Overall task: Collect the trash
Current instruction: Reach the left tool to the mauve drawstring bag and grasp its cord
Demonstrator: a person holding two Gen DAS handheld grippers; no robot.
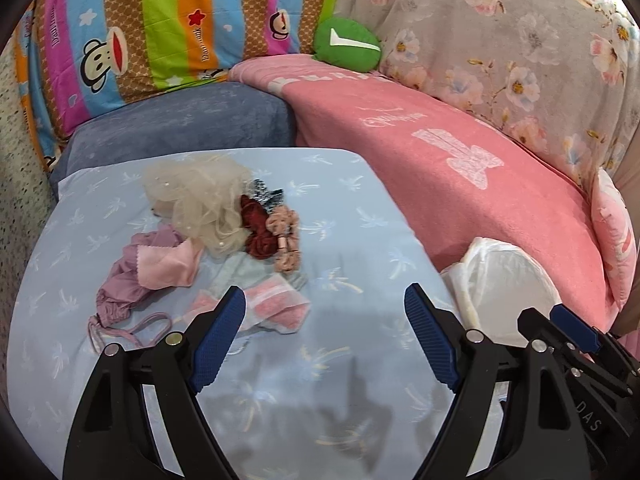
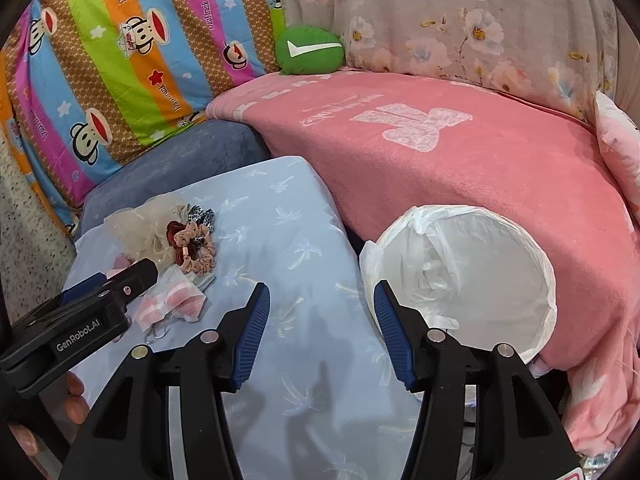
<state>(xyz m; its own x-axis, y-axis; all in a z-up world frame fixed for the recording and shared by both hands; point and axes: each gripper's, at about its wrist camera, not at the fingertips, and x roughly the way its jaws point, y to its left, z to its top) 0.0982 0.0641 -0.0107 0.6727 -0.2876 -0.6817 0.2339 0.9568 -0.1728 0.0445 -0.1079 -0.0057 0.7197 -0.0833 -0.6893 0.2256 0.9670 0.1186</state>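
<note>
A heap of small things lies on a light blue cushion (image 1: 340, 236): a beige tulle scrunchie (image 1: 200, 200), a dark red scrunchie (image 1: 260, 232), a pink patterned scrunchie (image 2: 192, 248), a mauve drawstring pouch (image 1: 124, 280) under a pink cloth (image 1: 168, 268), and a clear packet with pink pads (image 1: 276, 304). My left gripper (image 1: 324, 292) is open and empty, its left fingertip just before the packet (image 2: 176, 300). Over bare cushion, my right gripper (image 2: 321, 288) is open and empty. Just right of it stands a bin lined with a white bag (image 2: 500, 248).
A pink blanket (image 2: 460, 168) covers the seat behind the bin (image 1: 508, 276). A striped monkey-print pillow (image 1: 140, 32), a floral pillow (image 1: 500, 40) and a green plush (image 1: 346, 44) stand at the back. A blue cushion (image 1: 192, 120) lies behind the heap.
</note>
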